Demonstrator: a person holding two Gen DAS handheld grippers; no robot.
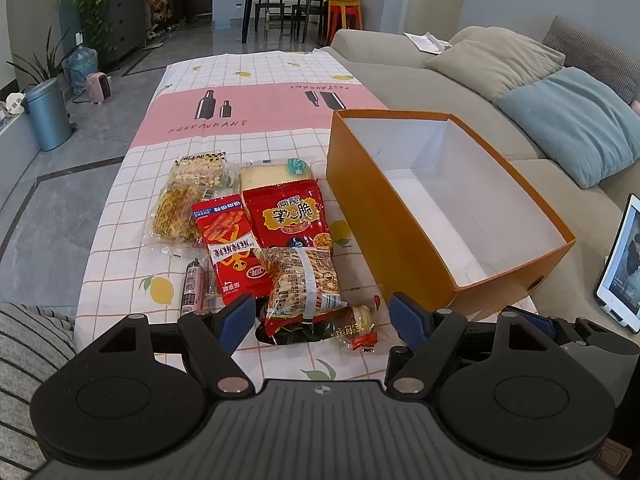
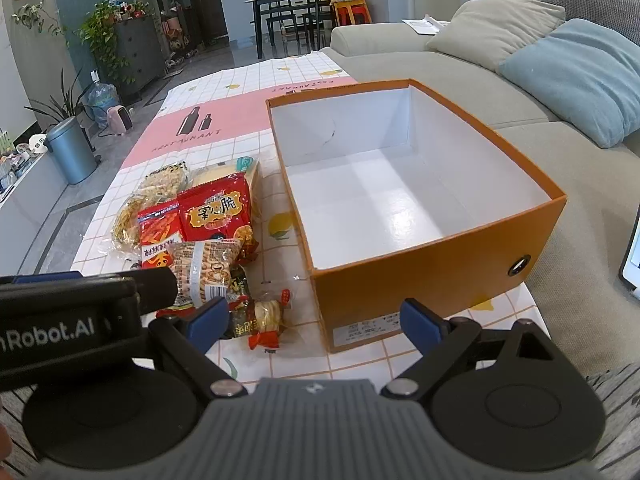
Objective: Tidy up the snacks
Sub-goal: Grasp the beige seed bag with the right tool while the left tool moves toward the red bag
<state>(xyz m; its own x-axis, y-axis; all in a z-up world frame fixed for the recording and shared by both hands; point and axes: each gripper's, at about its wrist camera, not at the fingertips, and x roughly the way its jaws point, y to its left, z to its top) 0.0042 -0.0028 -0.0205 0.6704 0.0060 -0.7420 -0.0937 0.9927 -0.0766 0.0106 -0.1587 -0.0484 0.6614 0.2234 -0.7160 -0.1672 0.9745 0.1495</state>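
Observation:
A pile of snack packs lies on the checked tablecloth (image 1: 256,80): a red crisp bag (image 1: 288,216), a red sausage-print bag (image 1: 228,248), a clear cracker bag (image 1: 304,280), waffle packs (image 1: 180,208) and a pink stick (image 1: 192,288). To their right stands an orange box (image 1: 440,208) with an empty white inside (image 2: 392,184). My left gripper (image 1: 324,316) is open, just short of the pile's near end, its blue pads on either side of the cracker bag. My right gripper (image 2: 316,320) is open in front of the box's near left corner, holding nothing. A small wrapped snack (image 2: 266,320) lies by its left finger.
A beige sofa (image 1: 460,80) with cushions runs along the table's right side. A tablet (image 1: 624,264) stands propped at the right edge. A blue bin (image 1: 46,116) and plants stand on the floor at left. Dining table and chairs are far behind.

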